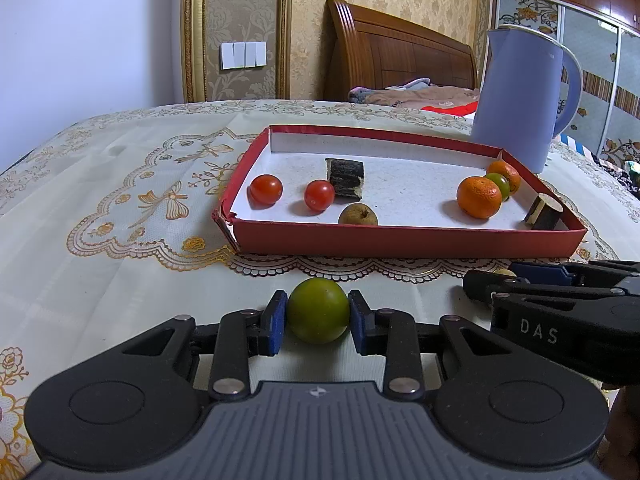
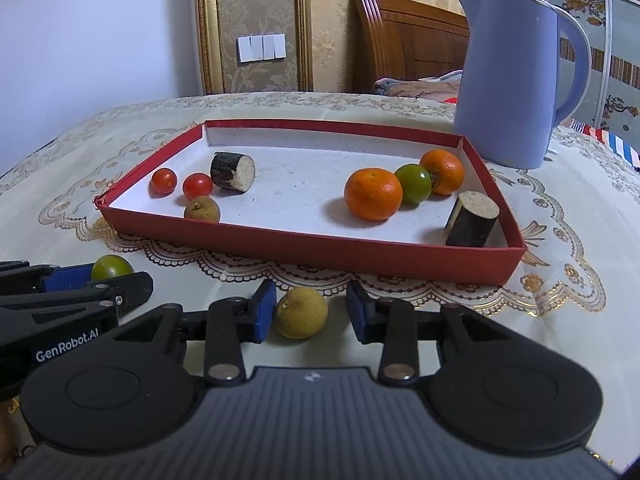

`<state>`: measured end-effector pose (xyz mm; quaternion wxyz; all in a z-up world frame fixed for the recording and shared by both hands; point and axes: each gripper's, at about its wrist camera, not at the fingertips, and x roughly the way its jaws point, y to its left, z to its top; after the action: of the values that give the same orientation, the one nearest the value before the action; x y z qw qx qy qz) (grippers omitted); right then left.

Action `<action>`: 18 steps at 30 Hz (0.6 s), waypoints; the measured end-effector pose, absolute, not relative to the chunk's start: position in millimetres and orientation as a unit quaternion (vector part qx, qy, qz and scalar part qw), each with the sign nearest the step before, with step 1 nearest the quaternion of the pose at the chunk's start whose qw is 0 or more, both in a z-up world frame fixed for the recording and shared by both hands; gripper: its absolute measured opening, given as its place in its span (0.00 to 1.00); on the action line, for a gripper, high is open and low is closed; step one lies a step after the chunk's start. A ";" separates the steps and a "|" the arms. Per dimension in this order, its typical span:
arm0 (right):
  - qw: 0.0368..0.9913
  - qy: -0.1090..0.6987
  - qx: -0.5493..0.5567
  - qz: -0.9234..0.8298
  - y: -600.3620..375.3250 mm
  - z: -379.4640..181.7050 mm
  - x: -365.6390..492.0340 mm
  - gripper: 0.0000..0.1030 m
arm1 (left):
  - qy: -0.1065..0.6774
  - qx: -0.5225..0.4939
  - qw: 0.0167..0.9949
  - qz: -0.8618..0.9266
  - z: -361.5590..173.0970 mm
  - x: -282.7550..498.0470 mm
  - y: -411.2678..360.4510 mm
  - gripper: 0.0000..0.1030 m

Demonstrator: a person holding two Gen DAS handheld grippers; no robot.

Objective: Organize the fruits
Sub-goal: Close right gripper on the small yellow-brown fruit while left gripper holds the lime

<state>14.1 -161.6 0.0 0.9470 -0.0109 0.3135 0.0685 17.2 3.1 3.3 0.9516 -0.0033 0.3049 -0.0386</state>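
A red tray (image 1: 400, 240) (image 2: 304, 254) with a white floor holds two red tomatoes (image 1: 266, 189), a brown longan (image 1: 358, 215), two dark sugarcane pieces (image 1: 345, 179), two oranges (image 1: 479, 197) and a green fruit (image 1: 499, 184). My left gripper (image 1: 318, 316) has both blue pads against a green fruit (image 1: 318, 310) on the tablecloth in front of the tray. My right gripper (image 2: 311, 312) stands open around a brown longan (image 2: 301, 312) on the cloth; the left pad is next to it, the right pad is apart.
A blue kettle (image 1: 524, 96) (image 2: 516, 76) stands behind the tray's right corner. The two grippers are side by side near the table's front edge. A lace tablecloth (image 1: 120, 208) covers the table. A bed headboard is behind.
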 end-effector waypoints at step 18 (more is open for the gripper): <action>0.947 0.312 -0.007 0.074 -162.3 0.2 13.5 0.25 | 0.304 -0.001 0.952 -0.040 3.4 16.9 2.7 0.31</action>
<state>13.5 -162.3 0.2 0.9473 -0.0074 0.3116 0.0739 16.9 2.7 3.4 0.9518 -0.0007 0.3042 -0.0397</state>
